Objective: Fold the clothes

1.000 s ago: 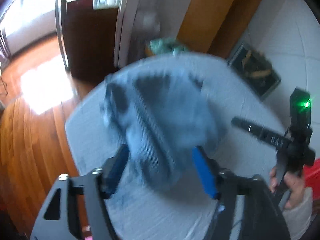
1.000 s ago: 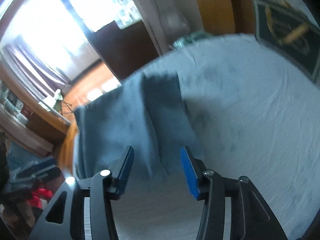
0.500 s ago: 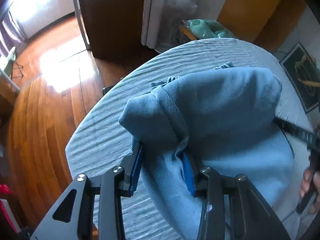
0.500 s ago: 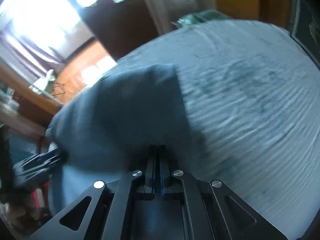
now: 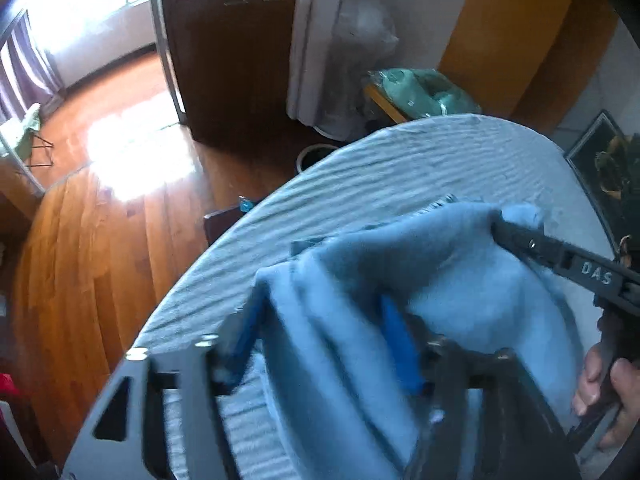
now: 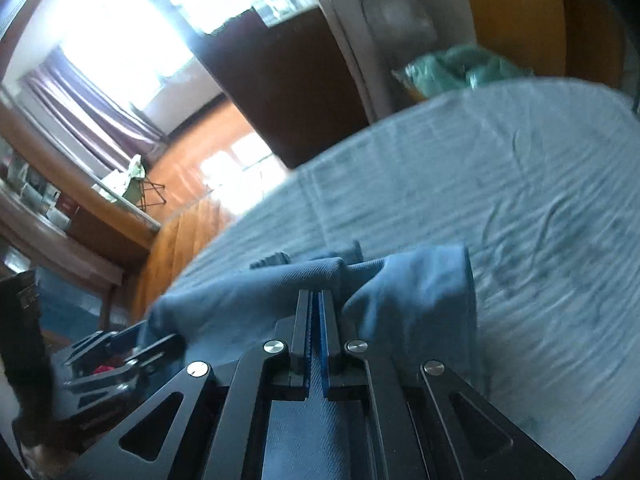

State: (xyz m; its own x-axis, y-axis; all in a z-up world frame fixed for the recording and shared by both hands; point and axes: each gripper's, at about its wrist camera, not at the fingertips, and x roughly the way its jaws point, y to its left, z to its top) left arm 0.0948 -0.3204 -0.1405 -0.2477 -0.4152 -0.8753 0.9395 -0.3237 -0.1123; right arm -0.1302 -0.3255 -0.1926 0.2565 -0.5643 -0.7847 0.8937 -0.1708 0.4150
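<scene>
- My left gripper [image 5: 324, 344] has its blue fingers [image 5: 400, 348] spread apart, with a thick fold of the blue garment [image 5: 460, 276] running between them. The frame is motion-blurred here, so I cannot tell whether the pads actually press the cloth or merely straddle it.
- My right gripper [image 6: 315, 312] is clamped: the two blue pads stand almost together, and a thin layer of the blue garment [image 6: 416, 292] is pinched between them.
- In the left wrist view, the right gripper [image 5: 508, 230] enters from the right side, its black finger marked "DAS" reaching into the upper corner of the garment, and my right hand [image 5: 604, 396] wraps its handle.
- In the right wrist view, the left gripper [image 6: 132, 344] shows at the lower left, at the far end of the same cloth.
- The garment is bunched and lifted between the two grippers, above the near part of the bed [image 5: 400, 168]. Its folds drape over the left gripper's right finger and down toward the sheet.
- The bed carries a pale blue-grey sheet [image 6: 520, 168] with fine ripples and a few creases.
- Beyond the bed's far edge sits a green bundle [image 5: 424, 88] in clear wrap.
- A wooden floor [image 5: 80, 232] with a bright patch of sunlight lies to the left of the bed.
- A dark framed picture [image 5: 600, 156] leans at the right, beside the bed.
</scene>
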